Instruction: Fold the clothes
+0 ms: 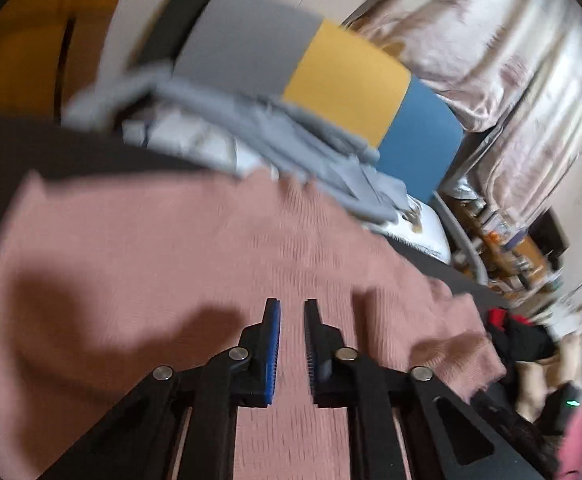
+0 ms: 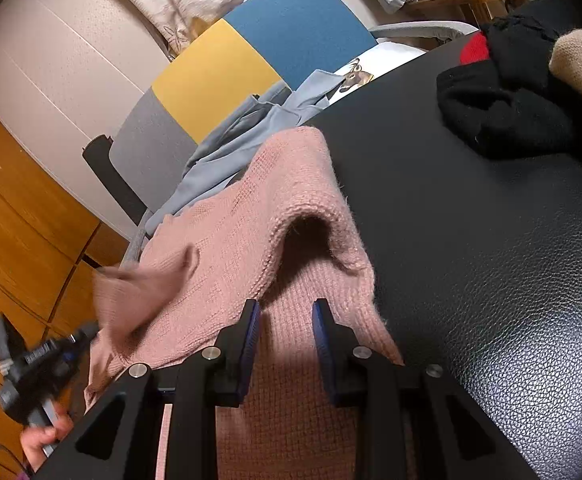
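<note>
Pink waffle-knit sweater [image 2: 251, 220] on black leatherette tabletop [image 2: 491, 240], long axis 12–6 o'clock. Right gripper [image 2: 285, 316] over hem, jaws apart, empty. Left gripper [image 1: 292, 308] at 9 o'clock edge (blurry), narrow gap, nothing held.

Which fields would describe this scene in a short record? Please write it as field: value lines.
garment in work: pink knitted sweater, lying rumpled on the table, one part raised in a hump
surface: black leather-textured table
left tool: open, above the sweater, gripping nothing
right tool: open, above the sweater's near edge
other clothes: black garment pile at the table's far side
behind: grey, yellow and blue chair back with a light blue garment draped on it
</note>
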### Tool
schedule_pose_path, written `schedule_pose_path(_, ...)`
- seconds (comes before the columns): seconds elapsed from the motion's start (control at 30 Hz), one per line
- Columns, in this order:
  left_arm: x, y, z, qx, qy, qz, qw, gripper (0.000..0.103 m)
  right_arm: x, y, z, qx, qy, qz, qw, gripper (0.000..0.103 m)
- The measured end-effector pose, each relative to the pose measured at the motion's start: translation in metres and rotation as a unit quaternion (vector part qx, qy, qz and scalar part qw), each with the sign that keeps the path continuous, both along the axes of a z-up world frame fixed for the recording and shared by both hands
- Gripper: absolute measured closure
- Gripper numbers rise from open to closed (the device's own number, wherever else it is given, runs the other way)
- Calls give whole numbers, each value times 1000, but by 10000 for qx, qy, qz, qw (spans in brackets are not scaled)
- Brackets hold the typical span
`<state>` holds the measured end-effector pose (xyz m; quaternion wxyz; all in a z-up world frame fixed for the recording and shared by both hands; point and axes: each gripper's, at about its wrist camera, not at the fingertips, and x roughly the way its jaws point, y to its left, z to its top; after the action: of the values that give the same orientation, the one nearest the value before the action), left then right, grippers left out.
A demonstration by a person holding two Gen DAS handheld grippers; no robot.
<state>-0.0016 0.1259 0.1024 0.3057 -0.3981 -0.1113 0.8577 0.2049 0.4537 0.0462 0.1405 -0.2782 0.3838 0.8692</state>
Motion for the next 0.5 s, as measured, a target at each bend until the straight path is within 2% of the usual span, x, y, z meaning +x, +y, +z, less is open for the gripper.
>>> schedule_pose_path(0.03,6,5,-1,-1,-14,-137,9999,92,0,0,0,3,-4,1,10000,76)
schedule_pose_path(0.1,18,14,-3,-2,-41,-410,9991,75,0,0,0,10,-11,4,10000,76)
schedule_pose_path(0.13,24,18,-4,-3,-55,-547,9985,53,0,0,0,0,-5,4,10000,76)
schedule_pose_path(0.17,30,23,-5,-3,-69,-684,9976,24,0,0,0,-10,3,3,10000,76)
schedule_pose_path(0.23,58,55,4,-594,696,-1182,9888,5,1,1,-1,-43,27,3,10000,76)
schedule_pose_path(0.27,72,70,8,-890,1079,-1427,9798,5,1,1,-1,-53,36,2,10000,76)
schedule_pose_path(0.33,95,99,10,-1539,1793,-1793,9550,4,0,1,-1,-55,38,0,10000,76)
schedule_pose_path(0.37,105,111,6,-1892,2121,-1913,9395,4,0,1,-2,-58,42,1,10000,76)
schedule_pose_path(0.43,124,136,-1,-2581,2760,-2135,9009,4,0,2,-2,-66,49,4,10000,76)
schedule_pose_path(0.5,122,153,-13,-2909,2803,-2254,8866,6,0,2,-2,-74,56,6,10000,76)
